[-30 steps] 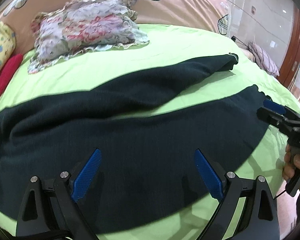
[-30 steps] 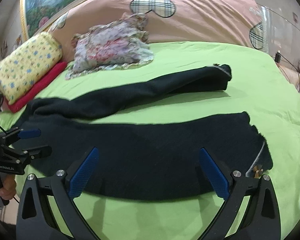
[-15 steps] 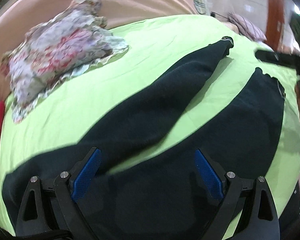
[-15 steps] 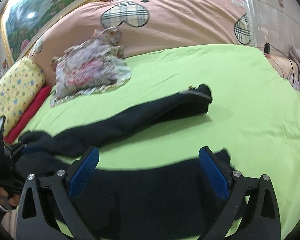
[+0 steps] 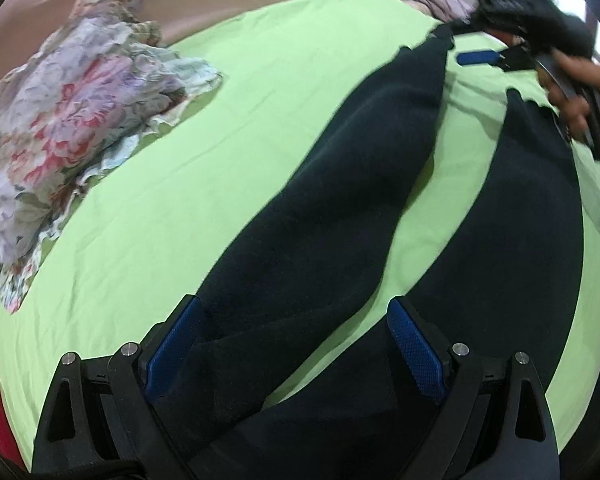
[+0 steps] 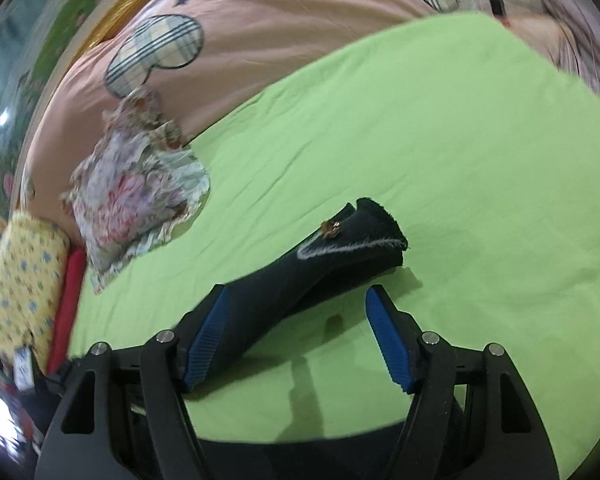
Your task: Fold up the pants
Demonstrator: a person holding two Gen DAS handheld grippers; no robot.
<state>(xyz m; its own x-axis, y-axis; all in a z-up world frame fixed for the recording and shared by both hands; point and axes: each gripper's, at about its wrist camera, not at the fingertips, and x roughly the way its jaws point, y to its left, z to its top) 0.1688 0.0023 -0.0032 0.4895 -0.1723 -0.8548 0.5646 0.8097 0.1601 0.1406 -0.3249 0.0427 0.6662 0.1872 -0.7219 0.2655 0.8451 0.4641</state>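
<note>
Dark navy pants (image 5: 340, 208) lie spread on the green sheet (image 5: 227, 128) of a bed, their two legs splayed apart in a V with a wedge of bare sheet between them. In the left wrist view the left tongs (image 5: 295, 356) hang low over the upper part of the pants where the legs join; their blue pads (image 5: 171, 348) stand wide apart with nothing between them but the fabric below. One leg runs away from them toward the far side of the bed, the other lies nearer the right edge.

At the far end of the first leg the right tongs (image 5: 480, 46) appear in that same view, held in a hand (image 5: 572, 84), their pads also apart and just beside the cuff. From the right wrist view the right tongs (image 6: 295, 332) frame that leg: the cuff (image 6: 364, 240), with a pale frayed seam and a small brass-coloured ornament (image 6: 331, 230), lies just ahead of the open pads, not gripped.

A crumpled floral cloth (image 5: 71, 120) sits near the head of the bed, well apart from the pants, against a pink quilt with plaid hearts (image 6: 259, 40). A yellow spotted pillow (image 6: 19, 288) and a red cushion (image 6: 69, 308) lie at the left edge.
</note>
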